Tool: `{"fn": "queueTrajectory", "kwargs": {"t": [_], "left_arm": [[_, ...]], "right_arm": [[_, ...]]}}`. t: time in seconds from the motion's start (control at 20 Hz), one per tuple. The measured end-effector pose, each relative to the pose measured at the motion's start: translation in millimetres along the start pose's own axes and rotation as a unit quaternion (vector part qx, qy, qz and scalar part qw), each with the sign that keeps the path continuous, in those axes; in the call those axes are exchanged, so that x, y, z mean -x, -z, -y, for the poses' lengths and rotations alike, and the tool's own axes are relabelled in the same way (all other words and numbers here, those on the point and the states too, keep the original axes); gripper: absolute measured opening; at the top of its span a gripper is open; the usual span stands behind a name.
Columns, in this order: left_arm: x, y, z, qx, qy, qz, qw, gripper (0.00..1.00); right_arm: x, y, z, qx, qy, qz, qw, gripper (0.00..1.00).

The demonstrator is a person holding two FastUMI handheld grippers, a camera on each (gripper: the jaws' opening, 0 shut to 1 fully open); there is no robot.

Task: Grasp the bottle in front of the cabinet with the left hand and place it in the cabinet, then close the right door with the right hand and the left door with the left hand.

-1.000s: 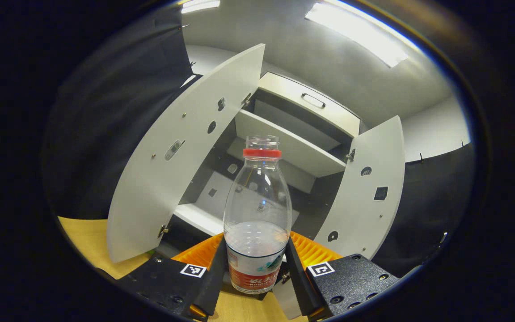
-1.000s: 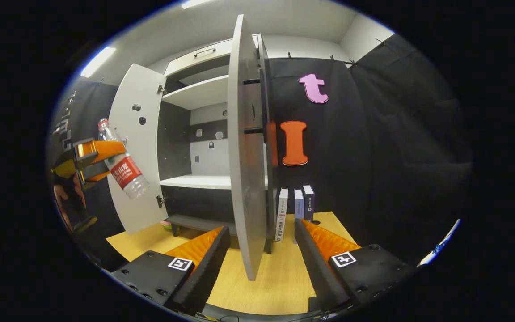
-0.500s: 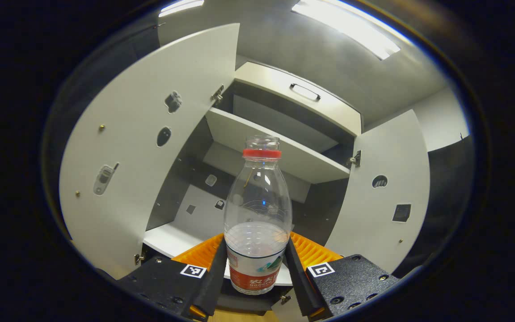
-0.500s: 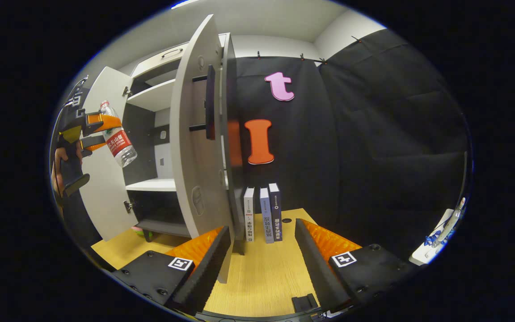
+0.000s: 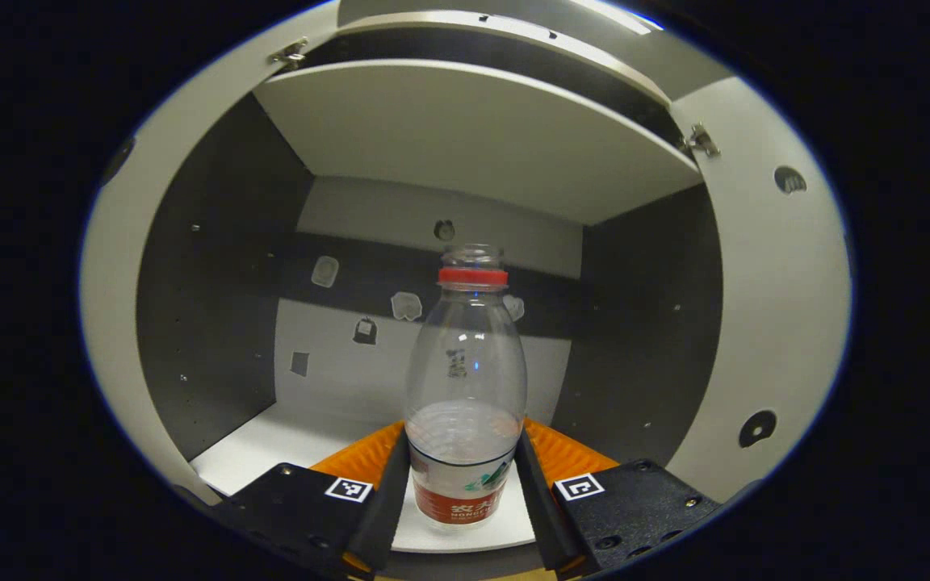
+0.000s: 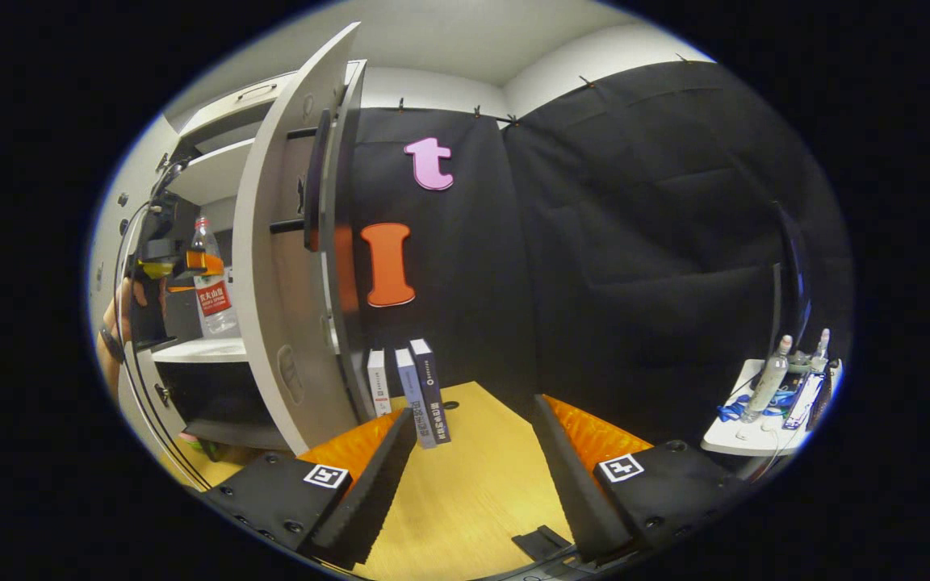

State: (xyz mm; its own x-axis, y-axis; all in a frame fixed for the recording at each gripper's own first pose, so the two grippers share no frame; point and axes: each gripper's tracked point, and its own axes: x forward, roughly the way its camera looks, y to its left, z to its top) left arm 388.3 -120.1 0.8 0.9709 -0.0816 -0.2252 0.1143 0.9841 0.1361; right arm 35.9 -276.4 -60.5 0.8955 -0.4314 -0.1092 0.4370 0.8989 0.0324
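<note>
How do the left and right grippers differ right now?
The left gripper has its jaws shut on the bottle; the right gripper has its jaws open with nothing between them. The left gripper points into the cabinet, over its lower shelf; the right gripper hangs over the wooden table, outside the right door. Both carry square markers.

Clear glossy plastic bottle (image 5: 466,379) w/ paper label; matt smooth cabinet (image 5: 465,137) panels; wood-grain tabletop (image 6: 465,500).

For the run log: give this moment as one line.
left gripper: shut on bottle, over cabinet shelf | right gripper: open, beside right door | doors open
</note>
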Motion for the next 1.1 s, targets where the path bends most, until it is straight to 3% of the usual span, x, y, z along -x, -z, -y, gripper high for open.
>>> {"fn": "queueTrajectory", "kwargs": {"t": [0.1,0.3,0.55,0.7,0.8,1.1], "left_arm": [[-14.2,16.2,1.5,-0.017,-0.001,-0.029,0.999,0.68],[-17.5,21.6,0.4,0.002,-0.004,-0.029,1.0,0.68],[-19.7,24.6,-5.5,-0.015,-0.018,-0.023,0.999,0.74],[-21.7,27.4,-5.7,0.001,-0.024,-0.016,1.0,0.79],[-20.3,26.0,-9.3,0.021,-0.024,-0.009,0.999,0.95],[14.4,-15.2,-13.6,0.045,-0.024,0.067,0.996,0.95]], "right_arm": [[5.5,-3.1,9.0,-0.003,0.02,0.009,1.0,0.96],[10.9,-1.1,43.6,0.018,0.071,0.016,0.997,0.96],[19.0,4.8,61.2,0.019,0.095,0.007,0.995,0.97],[19.1,8.3,65.1,0.015,0.096,0.0,0.995,0.97],[17.4,7.4,68.8,0.014,0.095,-0.001,0.995,0.97],[7.1,5.7,71.0,0.015,0.069,-0.01,0.997,0.97]]}}
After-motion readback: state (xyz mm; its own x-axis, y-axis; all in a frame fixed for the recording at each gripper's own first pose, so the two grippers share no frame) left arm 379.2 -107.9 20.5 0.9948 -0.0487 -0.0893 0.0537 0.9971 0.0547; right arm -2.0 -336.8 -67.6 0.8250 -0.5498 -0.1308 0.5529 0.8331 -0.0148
